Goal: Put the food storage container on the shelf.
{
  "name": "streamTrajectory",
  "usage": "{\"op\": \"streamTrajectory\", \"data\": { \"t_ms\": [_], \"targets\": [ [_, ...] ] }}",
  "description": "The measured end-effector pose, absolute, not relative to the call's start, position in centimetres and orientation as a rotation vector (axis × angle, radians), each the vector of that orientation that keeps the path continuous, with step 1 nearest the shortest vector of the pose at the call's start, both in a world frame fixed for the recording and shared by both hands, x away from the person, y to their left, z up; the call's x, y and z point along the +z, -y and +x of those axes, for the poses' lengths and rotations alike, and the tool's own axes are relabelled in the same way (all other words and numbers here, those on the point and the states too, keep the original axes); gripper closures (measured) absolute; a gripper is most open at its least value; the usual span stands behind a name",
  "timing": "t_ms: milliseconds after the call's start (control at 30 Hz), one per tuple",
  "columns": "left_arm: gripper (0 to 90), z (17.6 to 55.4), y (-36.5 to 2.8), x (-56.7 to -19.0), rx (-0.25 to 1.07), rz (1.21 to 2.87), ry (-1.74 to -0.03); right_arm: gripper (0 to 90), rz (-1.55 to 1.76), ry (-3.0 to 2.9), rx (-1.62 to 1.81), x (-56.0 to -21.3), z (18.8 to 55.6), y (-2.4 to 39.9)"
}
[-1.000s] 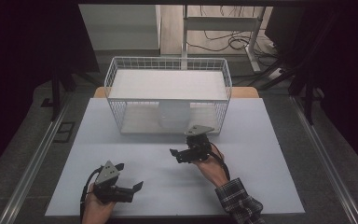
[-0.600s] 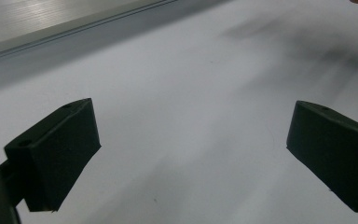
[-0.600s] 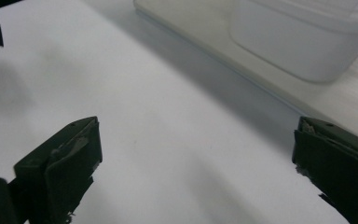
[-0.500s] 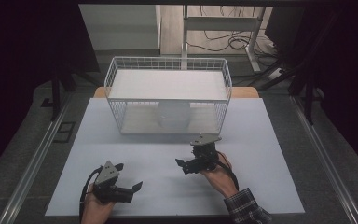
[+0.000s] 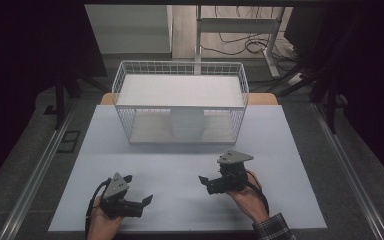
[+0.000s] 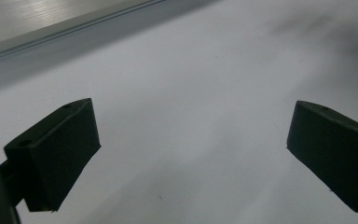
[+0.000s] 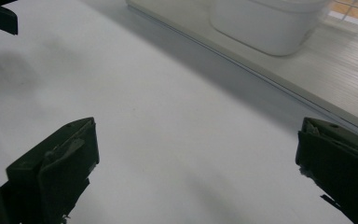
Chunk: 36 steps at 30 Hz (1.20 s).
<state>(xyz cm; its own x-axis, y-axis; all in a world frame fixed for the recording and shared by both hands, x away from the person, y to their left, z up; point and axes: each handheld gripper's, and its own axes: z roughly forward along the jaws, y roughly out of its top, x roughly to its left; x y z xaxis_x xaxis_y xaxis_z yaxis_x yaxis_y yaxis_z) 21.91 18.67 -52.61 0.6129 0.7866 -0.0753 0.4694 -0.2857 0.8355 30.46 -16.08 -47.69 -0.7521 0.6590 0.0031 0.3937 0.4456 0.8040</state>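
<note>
White plastic, smooth and matte by the look of it: the tub (image 5: 187, 124) sits on the lower shelf of the wire rack (image 5: 180, 102), under the rack's white upper shelf, about midway along. From above, your right gripper (image 5: 206, 181) hovers over the table (image 5: 290, 150) in front of the rack, jaws spread wide and empty; your left gripper (image 5: 142, 201) lies farther from the rack, also spread and empty. The left gripper view shows bare table between its open jaws. In the right gripper view the tub (image 7: 261, 23) stands beyond the rack's front edge. It is probably light, stiff and a little slippery; you would do best to pinch its wall near the rim, squarely.
</note>
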Motion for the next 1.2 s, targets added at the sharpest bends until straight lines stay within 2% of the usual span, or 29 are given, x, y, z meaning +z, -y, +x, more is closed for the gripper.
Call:
{"op": "streamTrajectory", "data": {
  "t_ms": [633,900,1200],
  "targets": [
    [1.9,21.1,-19.6,-52.0,0.494,1.939,-1.015,0.0,0.971,-2.278,1.215,-47.3,26.7,20.9],
    [1.5,20.1,-20.2,-52.1,0.522,1.936,-1.020,0.0,1.025,-2.269,1.198,-47.9,25.2,22.9],
    [1.1,18.8,-21.2,-52.5,0.492,1.938,-1.036,0.0,1.086,-2.280,1.151,-49.5,23.2,24.7]
  ]
}}
